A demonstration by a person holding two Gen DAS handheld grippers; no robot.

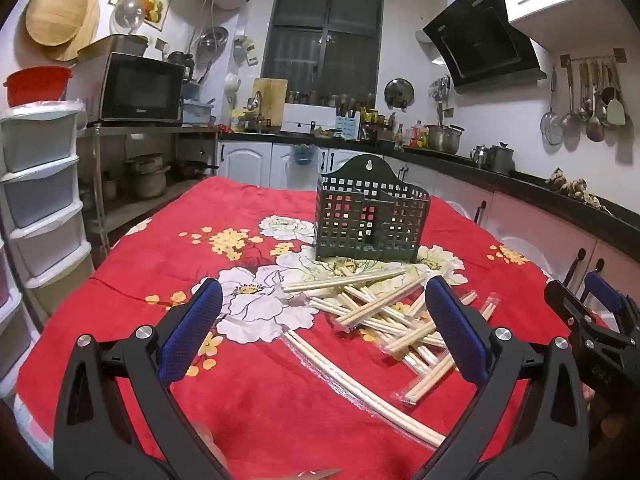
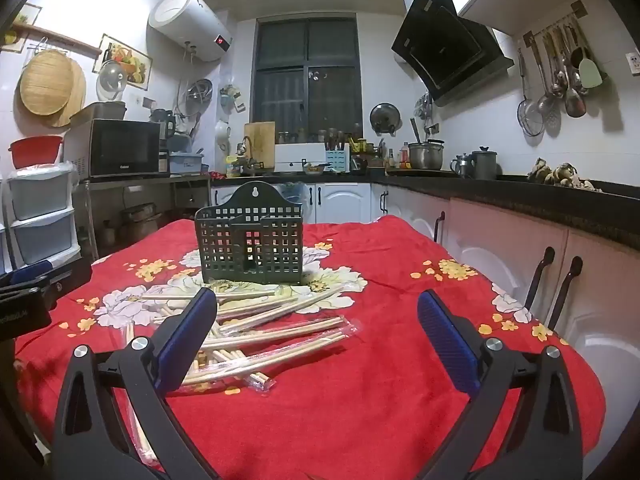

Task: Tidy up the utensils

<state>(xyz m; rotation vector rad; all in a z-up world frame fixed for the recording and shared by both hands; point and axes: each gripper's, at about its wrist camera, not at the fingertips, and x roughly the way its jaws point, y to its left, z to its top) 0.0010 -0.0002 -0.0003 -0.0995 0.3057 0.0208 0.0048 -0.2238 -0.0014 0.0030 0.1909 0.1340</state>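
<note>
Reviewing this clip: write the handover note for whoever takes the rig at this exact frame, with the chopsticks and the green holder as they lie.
Left gripper: open, empty, held above the near edge of the chopstick pile.
Right gripper: open, empty, hovering to the right of the pile.
Green holder: upright on the red floral tablecloth, just behind the pile; no chopsticks seen inside it.
Chopsticks: loose heap, many in clear plastic sleeves; one long sleeved pair lies apart, nearer the left gripper.
Done: nothing sorted yet.
Left: pick up the chopsticks and stand them in the holder.
</note>
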